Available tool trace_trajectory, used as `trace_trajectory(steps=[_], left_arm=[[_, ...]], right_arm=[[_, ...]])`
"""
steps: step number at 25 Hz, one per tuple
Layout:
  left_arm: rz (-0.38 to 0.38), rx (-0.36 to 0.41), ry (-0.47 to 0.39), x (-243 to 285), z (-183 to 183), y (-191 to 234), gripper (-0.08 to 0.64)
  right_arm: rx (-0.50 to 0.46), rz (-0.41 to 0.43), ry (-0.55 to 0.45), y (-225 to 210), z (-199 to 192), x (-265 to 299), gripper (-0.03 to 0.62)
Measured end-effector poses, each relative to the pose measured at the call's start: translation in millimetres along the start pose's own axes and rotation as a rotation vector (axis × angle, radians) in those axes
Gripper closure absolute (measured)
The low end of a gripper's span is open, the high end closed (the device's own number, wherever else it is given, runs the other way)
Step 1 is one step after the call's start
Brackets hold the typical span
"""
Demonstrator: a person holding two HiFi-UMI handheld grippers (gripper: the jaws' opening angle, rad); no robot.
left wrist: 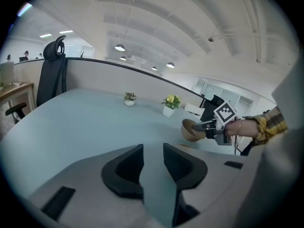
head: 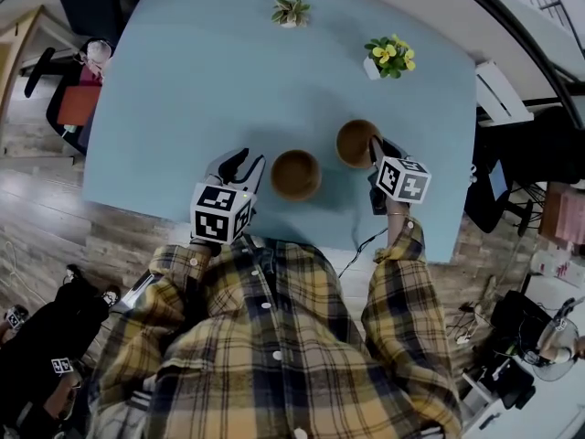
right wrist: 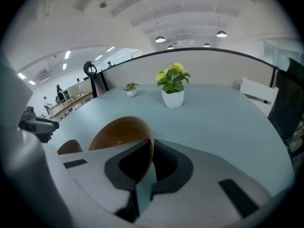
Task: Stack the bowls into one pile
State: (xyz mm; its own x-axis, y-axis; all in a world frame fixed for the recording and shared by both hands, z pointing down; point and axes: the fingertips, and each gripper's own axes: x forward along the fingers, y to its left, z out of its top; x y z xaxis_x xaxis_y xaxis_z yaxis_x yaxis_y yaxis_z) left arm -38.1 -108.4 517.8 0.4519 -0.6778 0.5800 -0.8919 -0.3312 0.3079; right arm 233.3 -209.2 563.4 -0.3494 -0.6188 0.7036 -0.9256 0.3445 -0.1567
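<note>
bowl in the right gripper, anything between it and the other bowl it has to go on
Nothing visible. The right gripper is shut on the held bowl's rim, and only table surface lies between it and the other bowl.

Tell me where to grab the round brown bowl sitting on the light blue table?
Pinch the thin rim of the round brown bowl, probably on the side facing the left gripper, one jaw inside, one outside. It stands upright, mouth up. The right gripper holds the second brown bowl that way.
</note>
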Motion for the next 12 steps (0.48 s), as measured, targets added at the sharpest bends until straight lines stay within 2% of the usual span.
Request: trace_trajectory(steps=[12], left_arm=[[-0.007,-0.020,-0.025,-0.5,3.4,0.5,0.445]], right_arm=[[-0.082,0.143,-0.067,79.7,25.8,-31.9,0.577]])
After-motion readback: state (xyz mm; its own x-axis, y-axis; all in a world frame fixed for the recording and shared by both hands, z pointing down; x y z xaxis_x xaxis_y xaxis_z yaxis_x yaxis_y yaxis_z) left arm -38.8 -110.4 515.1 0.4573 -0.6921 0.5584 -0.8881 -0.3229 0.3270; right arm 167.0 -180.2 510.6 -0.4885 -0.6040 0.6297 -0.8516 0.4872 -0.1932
